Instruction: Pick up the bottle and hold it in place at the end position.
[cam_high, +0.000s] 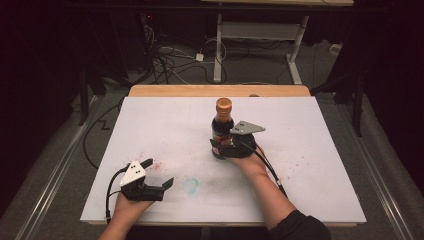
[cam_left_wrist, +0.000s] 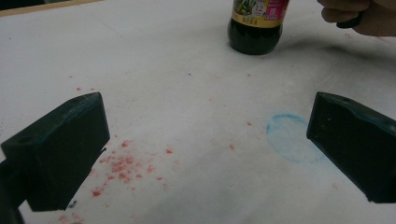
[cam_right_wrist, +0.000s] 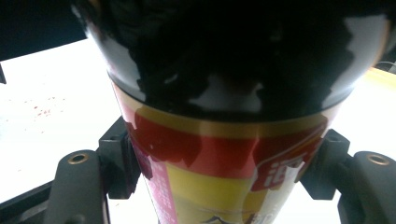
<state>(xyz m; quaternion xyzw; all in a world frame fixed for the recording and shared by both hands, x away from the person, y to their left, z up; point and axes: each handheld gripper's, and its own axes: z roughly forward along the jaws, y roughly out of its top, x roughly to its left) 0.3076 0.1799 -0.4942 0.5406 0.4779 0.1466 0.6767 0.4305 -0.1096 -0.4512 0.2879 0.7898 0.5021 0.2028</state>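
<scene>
A dark bottle (cam_high: 222, 127) with an orange-brown cap stands upright on the white table (cam_high: 300, 145), a little right of centre and nearer the far edge than the near one. The right claw (cam_high: 220, 146) is pinching it low on the body, a jaw on each side, with the right hand (cam_high: 243, 159) behind it.

The right gripper view shows what the high view cannot: the jaws pressed against the red and yellow label (cam_right_wrist: 219, 177) on both flanks, and the glossy black shoulder of the bottle swelling above them.

The left claw (cam_high: 157, 172) sits near the near left corner of the table, held by the left hand (cam_high: 127, 207), its jaws spread wide with nothing between them. From the high view the table marks are faint; the left gripper view shows them plainly: a scatter of red specks (cam_left_wrist: 121, 165) by the left jaw and a pale blue ring stain (cam_left_wrist: 289, 137) just inside the right jaw. That view also catches the bottle's base and lower label farther off, with fingers of the right hand beside it, well apart from the left claw.
</scene>
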